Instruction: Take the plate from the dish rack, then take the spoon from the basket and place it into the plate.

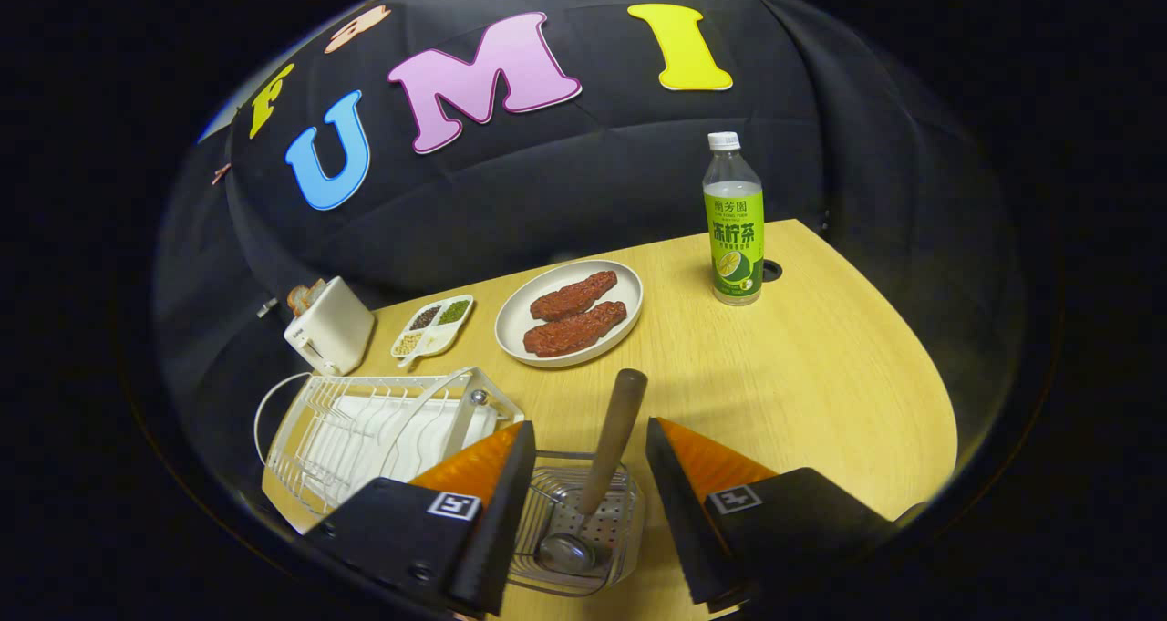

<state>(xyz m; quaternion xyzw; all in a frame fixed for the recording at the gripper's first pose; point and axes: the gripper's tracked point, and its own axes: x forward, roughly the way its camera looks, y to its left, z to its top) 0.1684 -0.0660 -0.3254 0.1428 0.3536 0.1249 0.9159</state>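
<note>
My claw (590, 443) stands wide, its two fingers apart and gripping nothing. Between them, directly below, sits the wire basket (620, 534) on the wooden surface (802, 393). The spoon (597, 475) stands in that basket, bowl down against the perforated floor, its brown handle leaning up and away past the fingertips; neither finger touches it.

Just left of the basket, beside my left finger, lies the white dish rack (365, 425) with its wire dividers and a loop handle; I cannot tell whether any dish rests in its slots.

Beyond the fingers, near the middle of the surface, is a pale plate (629, 294) carrying two reddish-brown meat pieces (574, 315) side by side. To its left is a small divided dish (435, 326) holding grains or seeds in separate compartments, and further left a white toaster (330, 334) with bread showing at its top.

Right of the plate and well apart from it, a drink bottle (734, 220) with a green label and white cap stands upright, just beside a round hole (771, 270) in the surface.
</note>
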